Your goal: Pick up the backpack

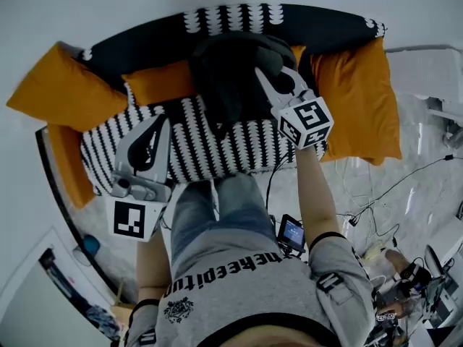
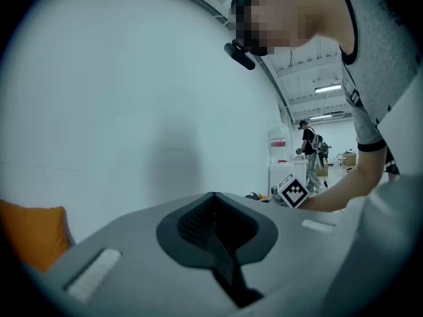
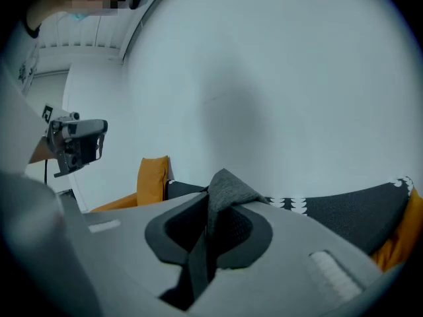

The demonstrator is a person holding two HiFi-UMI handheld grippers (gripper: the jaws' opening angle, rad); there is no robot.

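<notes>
A: What takes up most of the head view?
B: A sofa (image 1: pixel 239 150) with a black-and-white patterned seat and a black backrest (image 1: pixel 145 38), set against a pale wall (image 1: pixel 108 6). Orange cushions lie on it: one (image 1: pixel 61 89) at the left end, one (image 1: pixel 358 100) at the right end, and a smaller one (image 1: pixel 159 82) against the backrest

A: And the person?
B: The person (image 1: pixel 246 288) stands at the seat's front edge in a grey shirt and jeans (image 1: pixel 210 208), with one arm reaching out to each gripper

A: Where is the backpack?
B: The backpack (image 1: pixel 231 74) is black and sits mid-sofa in front of the backrest, between the smaller cushion and the right one. Whether its base touches the seat cannot be told

A: What does the right gripper do?
B: The right gripper (image 1: pixel 269 76) is at the backpack's upper right side, its jaws clenched on a grey strap (image 3: pixel 228 189). The right gripper view shows the strap pinched between the jaws and bulging out in a fold above them

A: And the left one?
B: The left gripper (image 1: pixel 160 121) hangs over the left part of the seat, well apart from the backpack. The left gripper view shows its jaws pressed together with nothing between them and only the wall beyond
</notes>
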